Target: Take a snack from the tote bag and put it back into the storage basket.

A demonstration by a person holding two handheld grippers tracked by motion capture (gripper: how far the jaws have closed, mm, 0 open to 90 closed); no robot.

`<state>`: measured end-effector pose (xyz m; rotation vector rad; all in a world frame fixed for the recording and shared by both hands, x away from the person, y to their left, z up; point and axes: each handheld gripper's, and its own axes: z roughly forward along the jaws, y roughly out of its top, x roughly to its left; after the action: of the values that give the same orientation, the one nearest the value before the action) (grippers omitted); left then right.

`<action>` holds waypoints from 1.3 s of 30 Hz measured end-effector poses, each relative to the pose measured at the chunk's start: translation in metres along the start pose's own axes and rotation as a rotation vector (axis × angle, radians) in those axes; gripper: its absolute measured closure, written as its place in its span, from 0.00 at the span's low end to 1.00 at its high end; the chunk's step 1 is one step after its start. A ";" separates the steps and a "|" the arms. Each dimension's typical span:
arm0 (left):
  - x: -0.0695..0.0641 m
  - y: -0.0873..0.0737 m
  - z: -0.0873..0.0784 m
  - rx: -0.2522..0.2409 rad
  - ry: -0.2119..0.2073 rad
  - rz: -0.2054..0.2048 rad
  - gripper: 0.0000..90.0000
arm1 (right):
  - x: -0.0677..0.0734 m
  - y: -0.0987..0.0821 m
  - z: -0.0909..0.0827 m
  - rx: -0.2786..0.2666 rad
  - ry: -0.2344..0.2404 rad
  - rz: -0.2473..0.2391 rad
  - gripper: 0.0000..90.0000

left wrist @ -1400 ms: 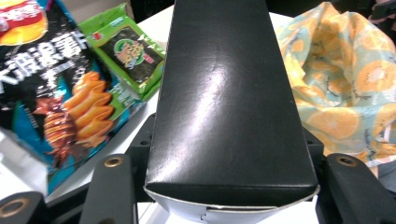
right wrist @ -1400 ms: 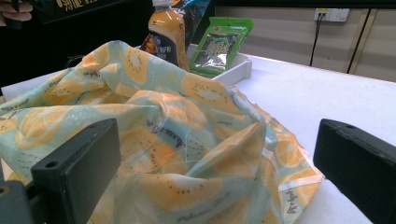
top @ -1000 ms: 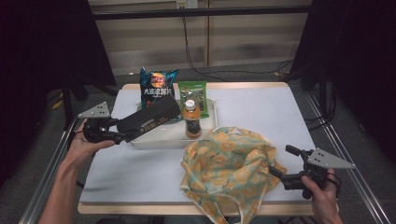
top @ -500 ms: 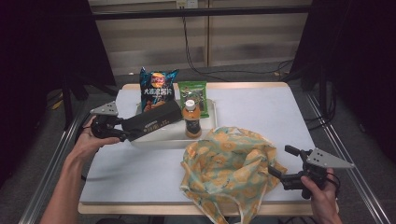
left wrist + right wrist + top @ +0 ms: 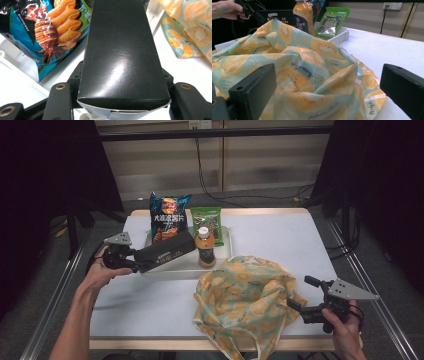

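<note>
My left gripper is shut on the near end of a long black Oreo box, which lies slanted low over the white tray. In the left gripper view the box runs away between both jaws of the left gripper. A fabric bag printed with orange slices lies crumpled at the table's front. My right gripper stands open at the bag's right edge. In the right gripper view the right gripper has its jaws wide apart, with the bag just beyond them.
In the tray stand a blue chips bag, a green snack packet and an orange drink bottle, the bottle right beside the box's far end. The white table ends in a wooden front edge.
My left gripper has carried the black box lower and slightly right, so the box lies flatter over the tray. The right gripper and the bag have stayed put.
</note>
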<state>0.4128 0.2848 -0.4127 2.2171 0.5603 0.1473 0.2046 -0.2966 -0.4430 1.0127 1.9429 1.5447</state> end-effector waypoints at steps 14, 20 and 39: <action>0.008 -0.003 0.023 0.051 -0.012 -0.011 0.48 | 0.000 -0.002 0.001 0.015 0.003 0.003 0.01; 0.008 -0.005 0.030 0.075 -0.027 -0.004 0.47 | 0.000 -0.002 0.001 0.017 0.005 -0.001 0.01; 0.015 -0.003 0.036 0.068 0.019 -0.051 0.43 | 0.001 -0.003 0.003 0.022 0.008 -0.005 0.00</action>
<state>0.4359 0.2682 -0.4394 2.2670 0.6397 0.1248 0.2056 -0.2936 -0.4463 1.0110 1.9705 1.5303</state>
